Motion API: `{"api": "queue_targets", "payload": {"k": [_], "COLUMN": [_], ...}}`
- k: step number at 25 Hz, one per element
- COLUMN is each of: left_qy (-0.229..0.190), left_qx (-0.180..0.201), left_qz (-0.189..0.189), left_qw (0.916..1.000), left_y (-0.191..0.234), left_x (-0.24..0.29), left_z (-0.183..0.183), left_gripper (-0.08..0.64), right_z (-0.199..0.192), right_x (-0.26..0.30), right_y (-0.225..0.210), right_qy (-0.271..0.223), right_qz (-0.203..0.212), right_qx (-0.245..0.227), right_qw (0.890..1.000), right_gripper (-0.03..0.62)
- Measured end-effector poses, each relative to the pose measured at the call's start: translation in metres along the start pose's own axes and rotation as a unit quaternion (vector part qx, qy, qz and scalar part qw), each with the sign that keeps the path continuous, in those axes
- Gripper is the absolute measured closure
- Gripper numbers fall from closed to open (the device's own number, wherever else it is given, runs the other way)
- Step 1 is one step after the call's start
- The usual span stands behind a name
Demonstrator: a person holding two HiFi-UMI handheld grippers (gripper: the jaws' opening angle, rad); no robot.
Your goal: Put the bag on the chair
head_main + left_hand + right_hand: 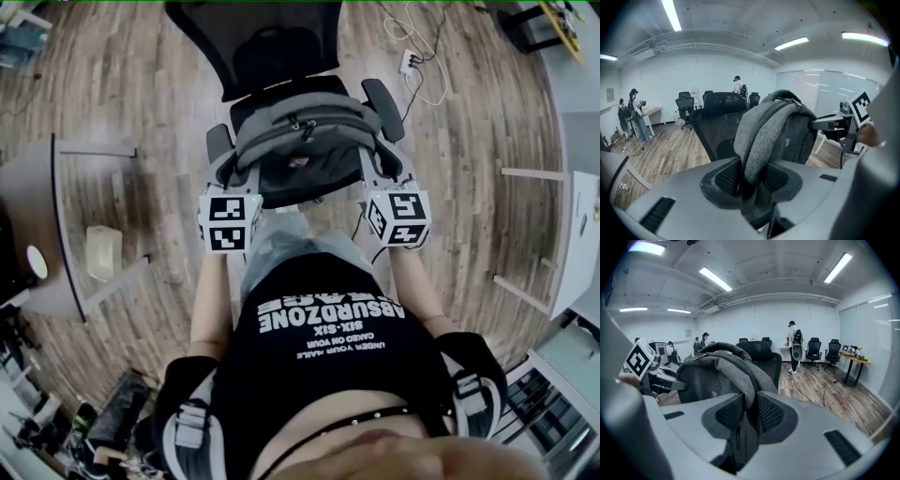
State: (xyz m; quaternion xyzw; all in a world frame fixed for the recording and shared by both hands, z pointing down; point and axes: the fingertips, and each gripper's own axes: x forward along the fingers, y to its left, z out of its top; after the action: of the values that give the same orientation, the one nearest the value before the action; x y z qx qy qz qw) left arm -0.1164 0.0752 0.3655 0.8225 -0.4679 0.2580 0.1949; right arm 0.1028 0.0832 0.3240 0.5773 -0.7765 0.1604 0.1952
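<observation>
A grey backpack (pixel 302 131) hangs over the seat of a black office chair (pixel 267 42), between its armrests; I cannot tell whether it rests on the seat. My left gripper (pixel 226 172) is shut on the bag's left side, its pads (pixel 725 178) pinching a fold of grey fabric (pixel 761 136). My right gripper (pixel 377 169) is shut on the bag's right side, pads (pixel 769 412) squeezing the fabric (pixel 736 366). The chair's back (pixel 719 117) stands just behind the bag (pixel 764 355).
A dark desk (pixel 37 234) with a pale box (pixel 103 251) under it stands to the left. A power strip with cables (pixel 412 61) lies on the wooden floor beyond the chair. White tables (pixel 572 239) are on the right. People (pixel 794 345) and other chairs (pixel 684 105) stand far back.
</observation>
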Motion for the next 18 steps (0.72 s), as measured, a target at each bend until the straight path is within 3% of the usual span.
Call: {"api": "queue_targets", "payload": {"k": [6, 18], "left_qy": [-0.023, -0.044], "left_qx": [0.011, -0.005], "left_qz": [-0.008, 0.01], "left_qw": [0.9996, 0.999], "left_y": [0.023, 0.044], "left_x": [0.017, 0.046], "left_z": [0.013, 0.025], "left_gripper": [0.434, 0.434], "right_z": [0.014, 0.025], "right_x": [0.029, 0.068], "right_y": [0.0, -0.011], "right_qy": [-0.011, -0.01], "right_qz": [-0.005, 0.015], "right_qx": [-0.008, -0.007], "right_qw": [1.0, 1.0], "right_gripper": [0.5, 0.499]}}
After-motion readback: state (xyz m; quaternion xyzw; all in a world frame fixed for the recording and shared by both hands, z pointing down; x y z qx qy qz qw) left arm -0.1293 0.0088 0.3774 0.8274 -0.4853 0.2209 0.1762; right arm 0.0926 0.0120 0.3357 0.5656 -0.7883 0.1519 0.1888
